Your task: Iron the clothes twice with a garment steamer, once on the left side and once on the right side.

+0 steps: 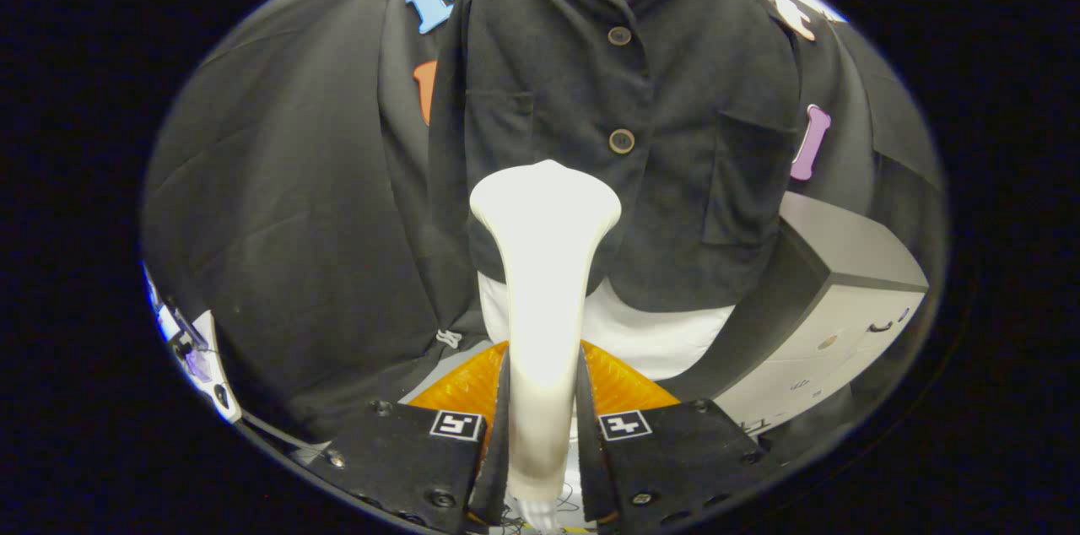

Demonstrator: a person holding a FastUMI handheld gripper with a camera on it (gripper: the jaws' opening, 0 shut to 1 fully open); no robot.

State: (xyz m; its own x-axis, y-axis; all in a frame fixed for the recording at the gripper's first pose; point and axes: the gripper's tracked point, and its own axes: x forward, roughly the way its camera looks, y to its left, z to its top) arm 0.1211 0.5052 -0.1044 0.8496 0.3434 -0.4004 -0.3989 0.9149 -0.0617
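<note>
Gripper view: the gripper (542,400) is clamped on the handle of the white garment steamer (544,265), both fingers pressing its sides. The steamer head sits just ahead of the fingers, at the lower front of the black jacket (624,138), which hangs buttoned over a white form. The steamer looks rigid, smooth and probably slippery; the handle seems the right hold. The jacket is soft and will yield. No readable writing.
</note>
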